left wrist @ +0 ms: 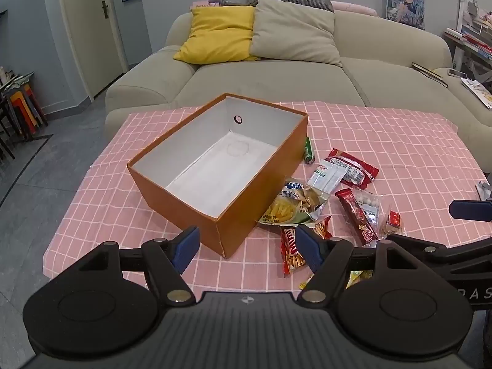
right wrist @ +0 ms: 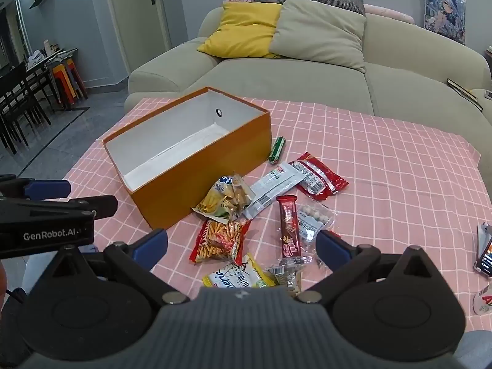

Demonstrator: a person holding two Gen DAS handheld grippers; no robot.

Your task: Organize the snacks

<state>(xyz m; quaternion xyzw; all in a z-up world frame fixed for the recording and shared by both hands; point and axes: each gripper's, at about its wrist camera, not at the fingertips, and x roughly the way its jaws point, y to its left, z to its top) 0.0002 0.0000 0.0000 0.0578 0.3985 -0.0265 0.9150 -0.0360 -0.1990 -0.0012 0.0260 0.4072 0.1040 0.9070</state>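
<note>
An orange box point(left wrist: 172, 196) point(right wrist: 196, 181) with a white, empty inside stands open on the pink checked tablecloth point(left wrist: 384, 141) point(right wrist: 384, 153). To its right lies a heap of snack packets: a yellow-green chip bag point(left wrist: 289, 206) point(right wrist: 224, 200), a red stick-snack bag point(left wrist: 290, 250) point(right wrist: 220, 240), a brown wafer bar point(left wrist: 356, 215) point(right wrist: 289, 227), a clear bag of white balls point(right wrist: 316, 218), a red sausage pack point(left wrist: 353, 166) point(right wrist: 319, 178), a white sachet point(left wrist: 326, 175) point(right wrist: 273, 184) and a green roll point(left wrist: 308, 150) point(right wrist: 276, 149). My left gripper point(left wrist: 247, 247) hangs open over the box's near corner. My right gripper point(right wrist: 243, 247) hangs open above the heap, holding nothing.
A beige sofa point(left wrist: 276, 73) point(right wrist: 276, 73) with yellow and beige cushions stands behind the table. A phone point(right wrist: 486, 255) lies at the table's right edge. Dark chairs and coloured stools point(right wrist: 61, 73) stand at the far left. The table's left edge drops to a grey tiled floor point(left wrist: 46, 184).
</note>
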